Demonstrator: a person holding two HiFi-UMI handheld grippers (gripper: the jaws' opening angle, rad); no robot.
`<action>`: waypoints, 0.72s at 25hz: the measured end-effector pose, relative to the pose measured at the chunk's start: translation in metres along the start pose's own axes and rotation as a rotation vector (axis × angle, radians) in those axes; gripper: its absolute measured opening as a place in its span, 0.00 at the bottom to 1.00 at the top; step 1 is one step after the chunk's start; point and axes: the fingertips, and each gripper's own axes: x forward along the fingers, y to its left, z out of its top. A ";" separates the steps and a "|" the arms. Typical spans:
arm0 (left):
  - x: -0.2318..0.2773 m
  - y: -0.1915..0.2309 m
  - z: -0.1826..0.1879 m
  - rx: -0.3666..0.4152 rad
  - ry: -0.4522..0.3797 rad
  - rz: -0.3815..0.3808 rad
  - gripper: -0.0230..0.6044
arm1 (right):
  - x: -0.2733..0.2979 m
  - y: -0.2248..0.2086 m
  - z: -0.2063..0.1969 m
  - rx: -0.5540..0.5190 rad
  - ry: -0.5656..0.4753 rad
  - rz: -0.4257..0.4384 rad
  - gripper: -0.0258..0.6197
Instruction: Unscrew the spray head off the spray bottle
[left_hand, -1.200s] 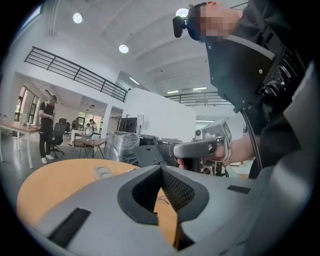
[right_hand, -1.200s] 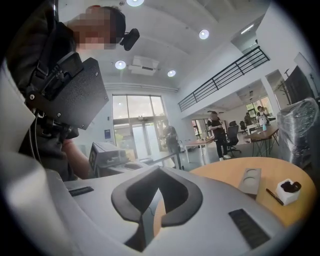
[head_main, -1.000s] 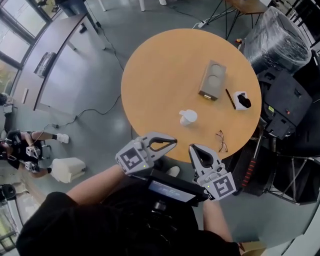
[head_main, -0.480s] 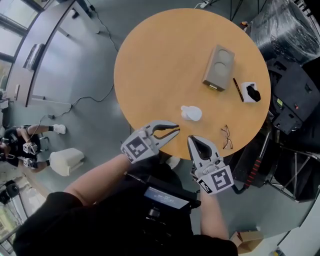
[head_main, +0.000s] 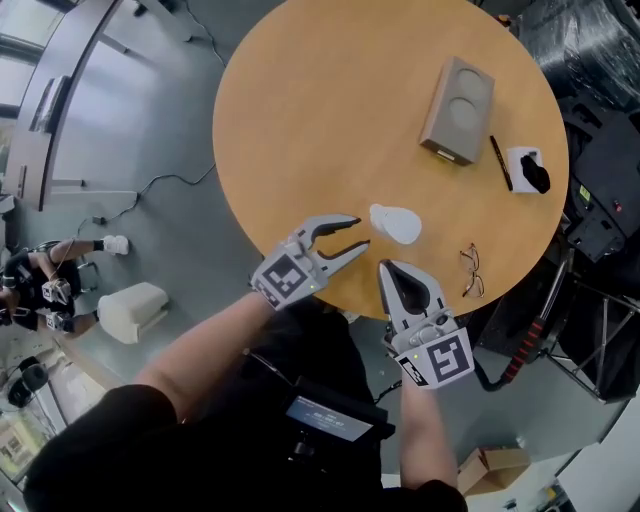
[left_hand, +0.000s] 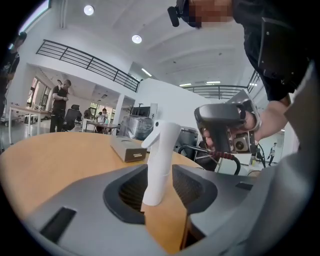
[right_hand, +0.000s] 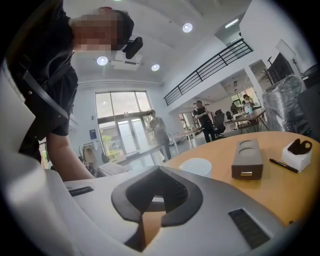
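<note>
1. Head view looks steeply down on a round, light-brown wooden desk (head_main: 320, 120). The small white plastic spray bottle (head_main: 397, 225) stands near the desk's front edge, just ahead of both grippers.
2. The left gripper (head_main: 362, 231) has just been opening its jaws. They now stand partly apart, with nothing between the pads. The bottle is just beyond the tips.
3. The right gripper (head_main: 387, 268) has its jaws fully together and holds nothing.
4. I judge the bottle to be light, with smooth and rather slippery walls, so a push from one side could easily tip it. Whether it holds liquid I cannot tell.
5. A good hold would be one gripper low on the slim body and the other on the spray head (left_hand: 161, 131), near its collar.
6. The left gripper view alone shows the bottle's side shape: upright, narrow, with a slanted nozzle. From above, only its top is seen.
7. Only the head view shows that the bottle is apart from the jaws, and also the thin-framed glasses (head_main: 472, 272).
8. The right gripper view shows the closed tips and the grey rectangular box (right_hand: 247, 160), lying well apart.
</note>
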 end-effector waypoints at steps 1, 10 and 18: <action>0.004 0.003 -0.008 0.006 0.004 -0.001 0.34 | 0.002 -0.002 -0.005 0.004 0.001 0.000 0.03; 0.045 0.011 -0.042 0.090 0.000 -0.041 0.56 | 0.013 -0.021 -0.032 0.026 -0.003 -0.016 0.03; 0.082 0.002 -0.051 0.125 -0.028 -0.099 0.60 | 0.004 -0.033 -0.050 0.051 0.000 -0.037 0.03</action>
